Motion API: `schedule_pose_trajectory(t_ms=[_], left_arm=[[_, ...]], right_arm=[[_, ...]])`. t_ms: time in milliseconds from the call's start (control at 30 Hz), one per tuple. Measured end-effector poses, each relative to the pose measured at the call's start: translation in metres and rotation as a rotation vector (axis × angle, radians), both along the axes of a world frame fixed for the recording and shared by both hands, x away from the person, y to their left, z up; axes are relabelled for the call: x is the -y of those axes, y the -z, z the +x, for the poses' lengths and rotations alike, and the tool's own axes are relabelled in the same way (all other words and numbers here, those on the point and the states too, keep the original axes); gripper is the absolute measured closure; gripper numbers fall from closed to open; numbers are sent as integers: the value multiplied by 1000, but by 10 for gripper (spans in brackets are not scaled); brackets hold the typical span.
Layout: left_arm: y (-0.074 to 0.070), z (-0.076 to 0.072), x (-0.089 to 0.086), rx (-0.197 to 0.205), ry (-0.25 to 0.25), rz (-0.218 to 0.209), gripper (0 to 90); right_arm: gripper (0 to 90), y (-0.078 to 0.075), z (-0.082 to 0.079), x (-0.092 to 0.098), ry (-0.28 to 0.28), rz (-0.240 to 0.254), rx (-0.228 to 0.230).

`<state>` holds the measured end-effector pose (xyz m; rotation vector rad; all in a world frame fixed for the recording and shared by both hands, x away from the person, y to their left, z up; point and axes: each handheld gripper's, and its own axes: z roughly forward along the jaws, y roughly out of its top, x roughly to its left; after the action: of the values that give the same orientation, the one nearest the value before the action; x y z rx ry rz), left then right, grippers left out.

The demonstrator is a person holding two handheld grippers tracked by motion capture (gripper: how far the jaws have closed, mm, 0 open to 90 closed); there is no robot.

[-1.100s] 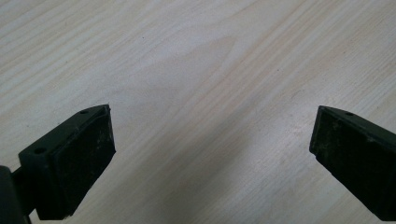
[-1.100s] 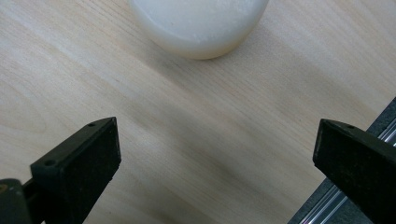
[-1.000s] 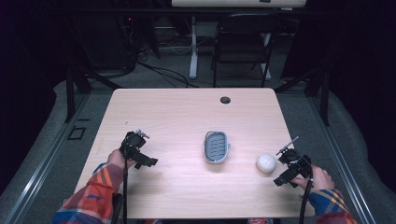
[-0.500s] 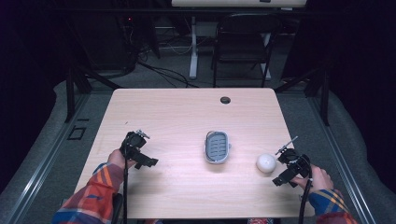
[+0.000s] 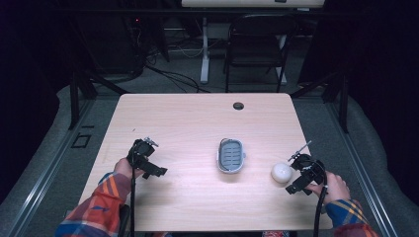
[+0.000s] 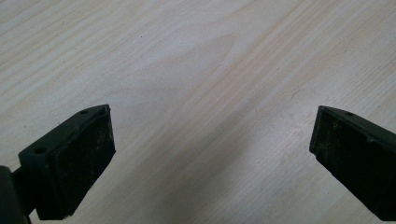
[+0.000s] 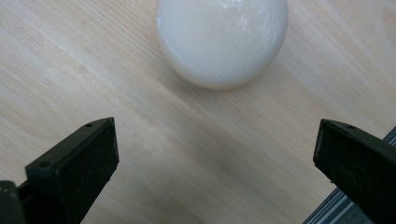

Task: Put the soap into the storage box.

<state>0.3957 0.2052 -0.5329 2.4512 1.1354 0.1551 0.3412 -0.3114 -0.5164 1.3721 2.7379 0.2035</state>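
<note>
the white ball [image 5: 281,172] rests on the wooden surface [image 5: 197,123] near its right edge, just beside the right tool [image 5: 298,174] and apart from the grey slotted tray [image 5: 231,155] at centre. in the right gripper view the ball [image 7: 222,39] lies ahead of the jaws, which stand wide apart with nothing between them.

risk 1: the ball is round and smooth. if one jaw touches it before the other, it will probably roll away.

risk 2: the surface edge shows close behind the right jaw in that view. a push in that direction could send the ball off the surface.

risk 3: a grip closed off-centre may squeeze the ball out forwards.

the left tool [image 5: 143,160] hovers over bare wood well to the left, jaws spread and empty, too far to block a rolling ball.
</note>
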Motion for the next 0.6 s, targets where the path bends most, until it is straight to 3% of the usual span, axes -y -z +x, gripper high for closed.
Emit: schedule_pose_trajectory(t_ms=[67,200,267,333,433,467,567,600], left_arm=[[0,0,0,0,0,0,0],[0,0,0,3,-2,1,0],[0,0,0,3,-2,1,0],[0,0,0,4,-3,3,0],[1,0,1,3,-2,4,0],[1,1,1,2,0,3,0],[1,1,1,2,0,3,0],[1,0,1,2,0,3,0]], right_arm=[[0,2,0,-2,23,31,24],[0,-2,7,-4,-17,-6,0],[0,-1,7,-7,12,19,24],[0,-1,10,-9,6,30,21],[0,-5,15,-12,-39,-15,-8],[0,-1,15,-14,-13,19,9],[0,0,18,-17,-16,16,4],[0,-2,22,-17,-45,-9,-25]])
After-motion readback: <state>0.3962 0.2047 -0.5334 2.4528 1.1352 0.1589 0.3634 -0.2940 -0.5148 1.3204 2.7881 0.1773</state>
